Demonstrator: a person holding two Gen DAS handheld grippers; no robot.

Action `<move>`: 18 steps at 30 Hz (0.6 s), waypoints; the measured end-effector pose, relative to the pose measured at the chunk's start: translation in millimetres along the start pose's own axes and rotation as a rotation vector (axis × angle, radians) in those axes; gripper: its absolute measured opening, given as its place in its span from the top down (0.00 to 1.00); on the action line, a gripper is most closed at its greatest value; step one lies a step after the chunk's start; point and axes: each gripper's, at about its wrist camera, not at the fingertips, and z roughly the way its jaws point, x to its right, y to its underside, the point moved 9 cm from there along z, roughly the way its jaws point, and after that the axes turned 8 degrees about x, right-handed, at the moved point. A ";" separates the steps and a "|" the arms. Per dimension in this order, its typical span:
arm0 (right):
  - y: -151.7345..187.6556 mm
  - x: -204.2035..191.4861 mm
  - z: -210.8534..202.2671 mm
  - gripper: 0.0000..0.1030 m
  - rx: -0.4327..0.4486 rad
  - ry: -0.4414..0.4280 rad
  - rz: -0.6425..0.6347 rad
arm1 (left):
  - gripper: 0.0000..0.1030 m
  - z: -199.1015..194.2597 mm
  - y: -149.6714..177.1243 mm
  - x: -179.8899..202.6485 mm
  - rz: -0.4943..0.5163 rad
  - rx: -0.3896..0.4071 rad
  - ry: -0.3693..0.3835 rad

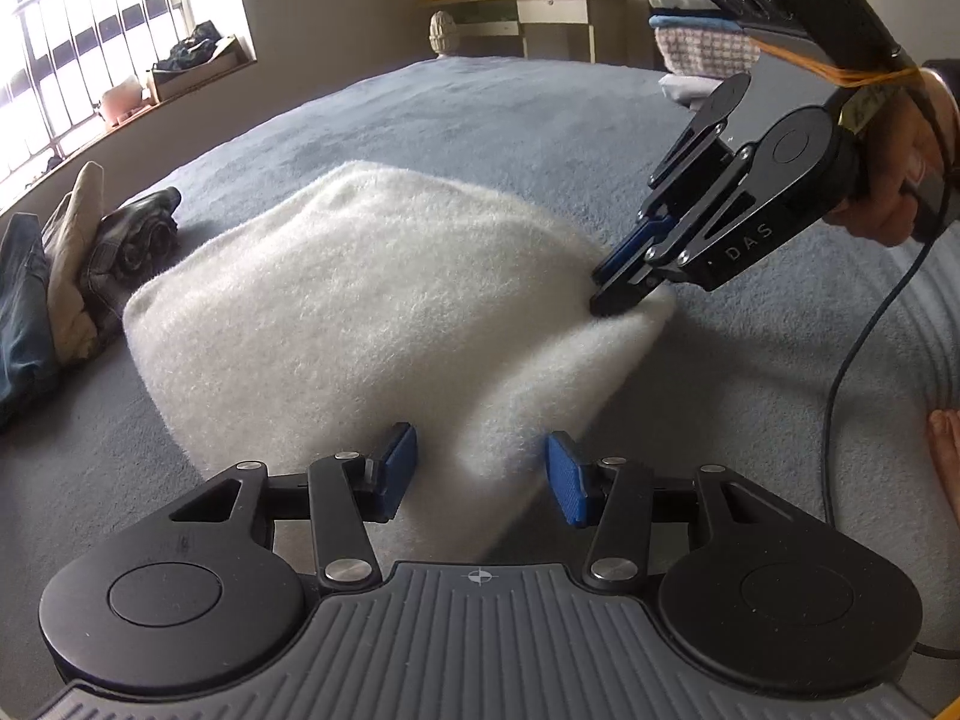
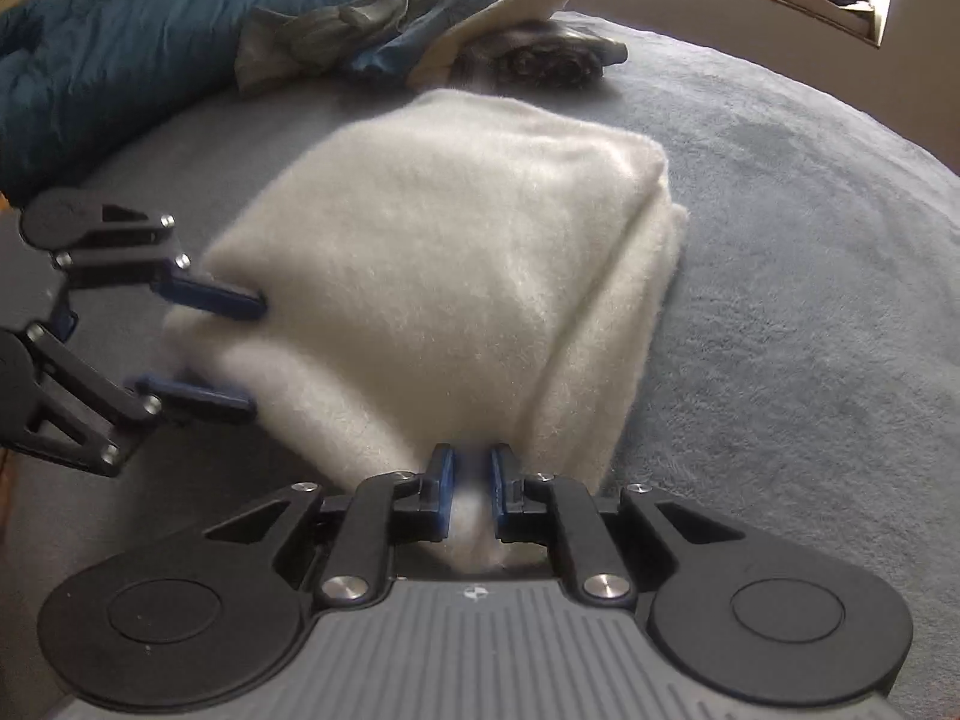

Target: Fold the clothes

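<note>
Now — right tool [image 2: 471,483] clenched on white fleece [image 2: 456,252] corner | left tool [image 1: 480,471] released — fleece between.

Landmark: folded white garment [image 2: 456,276] on grey bedspread [image 2: 810,330].
Window side of garment: bare bedspread, open passage.
Far side: pile of clothes [image 2: 480,42] and blue duvet [image 2: 108,42] block the way; narrow bare strip between.
Near corners: right gripper [image 2: 471,480] clamps one; left gripper [image 2: 222,354] straddles the other, fingers spread.
Behind garment, left view: cable [image 1: 864,324] crosses bedspread.
</note>
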 end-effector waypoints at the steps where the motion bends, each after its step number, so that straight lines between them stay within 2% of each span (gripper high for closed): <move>1: -2.3 0.4 -1.9 0.88 0.007 0.002 0.006 | 0.54 -1.1 0.9 0.0 0.008 -0.002 0.000; 8: -12.3 -8.5 -36.3 0.88 0.063 0.003 -0.054 | 0.54 -28.3 5.9 6.5 0.054 0.004 -0.006; 12: -0.4 -13.0 -19.6 0.87 0.041 0.031 -0.118 | 0.54 -22.7 22.4 14.0 0.087 -0.023 -0.008; 18: 4.7 -17.6 -8.0 0.85 0.026 0.074 -0.218 | 0.54 -20.8 27.0 10.0 0.046 -0.034 0.004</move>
